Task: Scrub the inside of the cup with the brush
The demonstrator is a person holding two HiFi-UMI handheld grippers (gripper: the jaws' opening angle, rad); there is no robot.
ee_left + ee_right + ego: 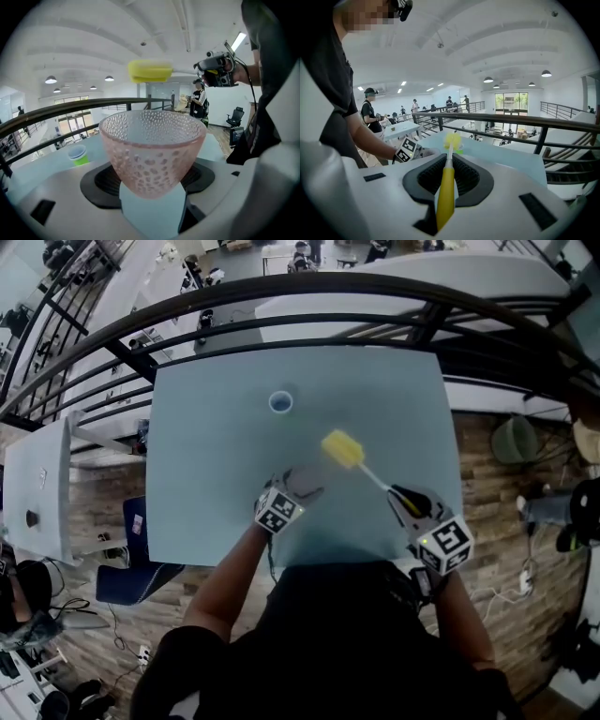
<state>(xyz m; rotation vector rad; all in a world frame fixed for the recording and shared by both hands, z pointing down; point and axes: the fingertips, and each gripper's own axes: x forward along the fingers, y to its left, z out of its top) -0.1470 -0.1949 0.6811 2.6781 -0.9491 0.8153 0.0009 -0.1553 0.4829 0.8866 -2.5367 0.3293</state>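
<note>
My left tongs [298, 491] clamp the cup [152, 154], right tongs [410, 502] pinch the brush [446, 183]; I fear a crooked plunge levering the cup loose.

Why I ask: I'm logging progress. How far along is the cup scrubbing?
Done: both pickups. The left claw is shut on the pink dimpled cup, and the right claw is shut on the handle of the brush.
In hand: lining up. The brush's yellow sponge head hovers above the cup's rim, outside it.
Left: putting the head inside and scrubbing. Nothing shows that this has begun.
</note>
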